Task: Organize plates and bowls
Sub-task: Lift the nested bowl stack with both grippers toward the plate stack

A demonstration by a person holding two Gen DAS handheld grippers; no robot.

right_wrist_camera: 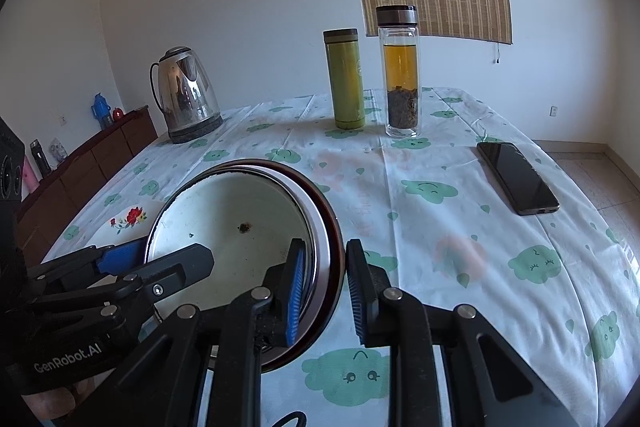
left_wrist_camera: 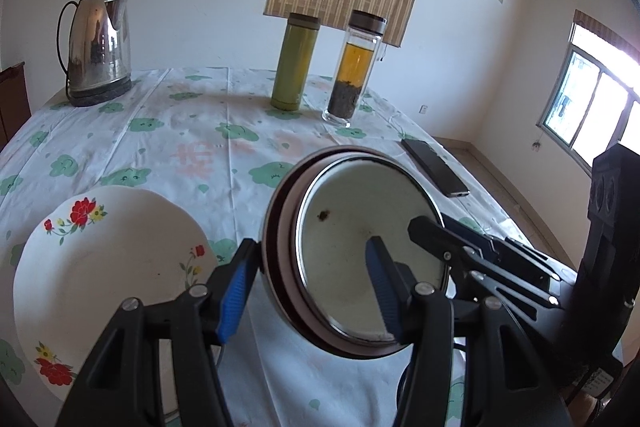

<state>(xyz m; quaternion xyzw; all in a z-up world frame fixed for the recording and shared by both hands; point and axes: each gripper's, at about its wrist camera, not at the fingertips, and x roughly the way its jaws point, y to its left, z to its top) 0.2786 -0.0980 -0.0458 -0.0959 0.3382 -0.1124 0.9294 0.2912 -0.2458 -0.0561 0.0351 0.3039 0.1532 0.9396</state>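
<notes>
both claws, the left gripper point(left_wrist_camera: 308, 291) and right gripper point(right_wrist_camera: 326, 291), pinch opposite rims of the nested bowls point(left_wrist_camera: 360, 247), so I'd keep them level and lower gently onto the floral plate point(left_wrist_camera: 100, 259)

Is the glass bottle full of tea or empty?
Partly full. The glass bottle holds amber tea that stops below its lid, with dark leaves settled at the bottom. It stands upright and capped.

Left gripper point(left_wrist_camera: 308, 291) and right gripper point(right_wrist_camera: 326, 291), both angled downward, converge from opposite sides; each has its jaws closed across one rim of a shared object.
</notes>
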